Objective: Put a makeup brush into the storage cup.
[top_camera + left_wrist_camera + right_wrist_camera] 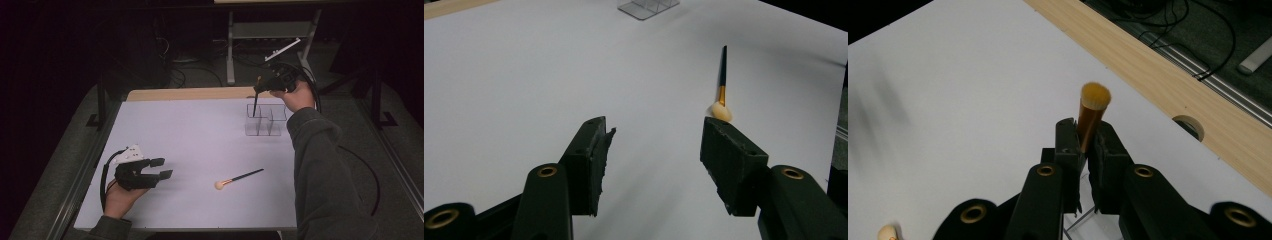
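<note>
From the high view, I have the right tool [261,86] at the far side of the table [190,135], pinching a dark-handled brush [255,104] that hangs handle-down over the clear organizer [265,120]. I hold it upright like that, I judge, so the handle can drop straight into the left compartment. A 2nd brush [238,178] lies flat near the front of the table, pale head toward me, well apart from the organizer. My left tool [162,168] hovers low at the near left, spread and holding nothing.

In the left gripper view, the left tool [654,150] stands wide with bare table between its pads, and the lying brush [722,85] sits just beyond the right pad, probably lined up as the next pickup.

In the right gripper view, the right tool [1087,145] is pressed together on the copper ferrule of the held brush [1093,112], bristles up, keeping it steady for lowering.
</note>
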Available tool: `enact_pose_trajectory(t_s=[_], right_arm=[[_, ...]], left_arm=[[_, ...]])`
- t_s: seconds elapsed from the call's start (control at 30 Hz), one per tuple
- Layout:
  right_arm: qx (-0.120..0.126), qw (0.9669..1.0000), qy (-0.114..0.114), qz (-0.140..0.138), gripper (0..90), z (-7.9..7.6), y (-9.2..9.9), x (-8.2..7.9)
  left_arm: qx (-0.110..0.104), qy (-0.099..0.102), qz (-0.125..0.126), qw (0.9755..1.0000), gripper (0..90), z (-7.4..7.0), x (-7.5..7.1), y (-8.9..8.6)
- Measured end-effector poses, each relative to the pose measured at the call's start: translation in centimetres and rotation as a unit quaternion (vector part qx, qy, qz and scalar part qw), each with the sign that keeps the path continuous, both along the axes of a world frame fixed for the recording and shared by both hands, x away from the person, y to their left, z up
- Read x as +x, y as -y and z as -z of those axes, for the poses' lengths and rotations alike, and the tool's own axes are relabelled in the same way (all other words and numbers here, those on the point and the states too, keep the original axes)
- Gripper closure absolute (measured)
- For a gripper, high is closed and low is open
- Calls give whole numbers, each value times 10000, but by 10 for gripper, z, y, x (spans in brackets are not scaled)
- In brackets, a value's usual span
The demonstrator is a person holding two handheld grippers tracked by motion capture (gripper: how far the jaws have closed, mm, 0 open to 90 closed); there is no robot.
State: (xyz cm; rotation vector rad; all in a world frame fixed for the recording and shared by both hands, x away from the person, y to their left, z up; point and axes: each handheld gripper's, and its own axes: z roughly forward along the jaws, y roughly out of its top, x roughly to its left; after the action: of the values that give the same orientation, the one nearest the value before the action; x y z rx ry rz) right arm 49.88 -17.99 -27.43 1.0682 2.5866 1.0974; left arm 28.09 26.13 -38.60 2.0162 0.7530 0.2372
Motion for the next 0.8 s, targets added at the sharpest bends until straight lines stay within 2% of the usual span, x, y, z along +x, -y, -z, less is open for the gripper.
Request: enact_pose_trajectory(t_s=[0.8], right_arm=[[51,9999,-99,98,827,25,1,-1]], left_arm=[[56,-15,4,10000,437,1,0,1]])
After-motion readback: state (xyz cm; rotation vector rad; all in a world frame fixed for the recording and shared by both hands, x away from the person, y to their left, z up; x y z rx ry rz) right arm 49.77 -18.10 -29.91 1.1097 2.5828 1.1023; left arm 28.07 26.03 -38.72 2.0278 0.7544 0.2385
